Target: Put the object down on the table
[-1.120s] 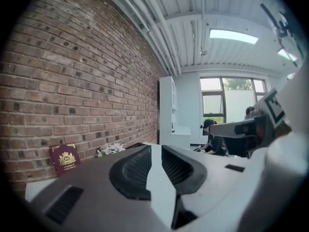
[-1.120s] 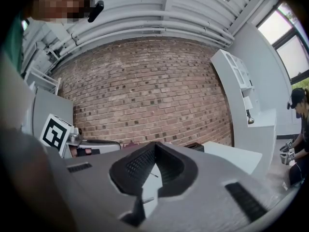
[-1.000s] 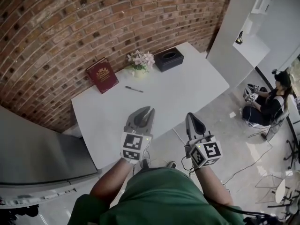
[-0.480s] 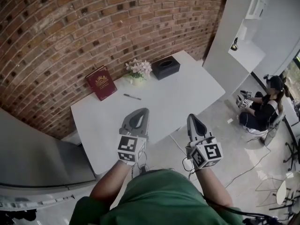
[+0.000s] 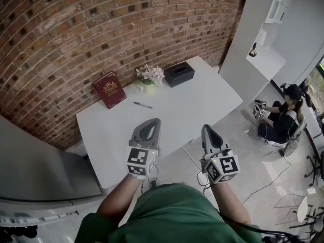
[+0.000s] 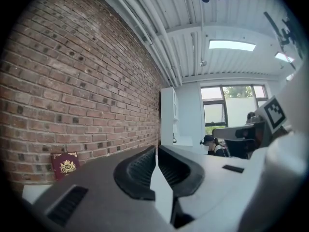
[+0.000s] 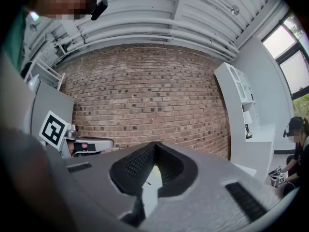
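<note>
**Both pairs of jaws closed, nothing held**

On my left gripper [image 5: 153,121] the jaws are together on nothing, same on my right gripper [image 5: 206,127], both at the near edge of the white table [image 5: 202,103]. Far across it lie a red book [image 5: 109,88] at left, a pen [image 5: 143,105], flowers [image 5: 150,75] and a black box [image 5: 178,73] at right.

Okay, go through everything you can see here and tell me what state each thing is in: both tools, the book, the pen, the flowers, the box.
Left tool: shut, empty.
Right tool: shut, empty.
Red book: closed, propped against the brick wall.
Pen: lying flat on the table.
Flowers: upright in a small vase.
Black tissue box: standing on its base, slot facing up.
</note>
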The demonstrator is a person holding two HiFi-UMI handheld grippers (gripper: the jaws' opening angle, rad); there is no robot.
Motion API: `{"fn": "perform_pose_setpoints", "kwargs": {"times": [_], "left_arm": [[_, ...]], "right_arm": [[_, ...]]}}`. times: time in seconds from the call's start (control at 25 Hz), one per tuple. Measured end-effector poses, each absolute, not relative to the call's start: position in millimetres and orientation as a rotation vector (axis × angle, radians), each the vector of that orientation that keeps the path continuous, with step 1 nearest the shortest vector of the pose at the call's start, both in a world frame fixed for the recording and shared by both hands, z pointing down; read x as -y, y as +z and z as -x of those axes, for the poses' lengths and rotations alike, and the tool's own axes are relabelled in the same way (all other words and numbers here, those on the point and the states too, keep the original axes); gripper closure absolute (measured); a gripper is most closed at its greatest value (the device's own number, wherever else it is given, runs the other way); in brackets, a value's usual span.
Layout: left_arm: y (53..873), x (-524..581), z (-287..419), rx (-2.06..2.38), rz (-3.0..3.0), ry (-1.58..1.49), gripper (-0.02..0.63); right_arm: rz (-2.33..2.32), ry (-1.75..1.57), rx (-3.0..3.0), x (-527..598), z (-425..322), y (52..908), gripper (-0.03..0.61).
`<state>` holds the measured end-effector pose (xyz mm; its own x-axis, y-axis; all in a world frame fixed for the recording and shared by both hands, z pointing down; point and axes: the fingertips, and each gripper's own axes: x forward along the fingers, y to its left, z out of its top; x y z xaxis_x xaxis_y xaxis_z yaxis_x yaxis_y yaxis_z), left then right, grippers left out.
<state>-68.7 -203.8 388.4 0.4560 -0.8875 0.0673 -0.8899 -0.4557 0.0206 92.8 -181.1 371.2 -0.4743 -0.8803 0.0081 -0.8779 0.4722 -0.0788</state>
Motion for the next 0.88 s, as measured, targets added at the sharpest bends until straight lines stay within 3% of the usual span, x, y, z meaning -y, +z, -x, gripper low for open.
{"fn": "perform_pose_setpoints", "kwargs": {"times": [0.88], "left_arm": [[399.1,210.9,70.7,1.590,-2.625,0.095,0.595]], "right_arm": [[1.573,-0.103,-2.690,184.3,-84.7,374.5,0.577]]}}
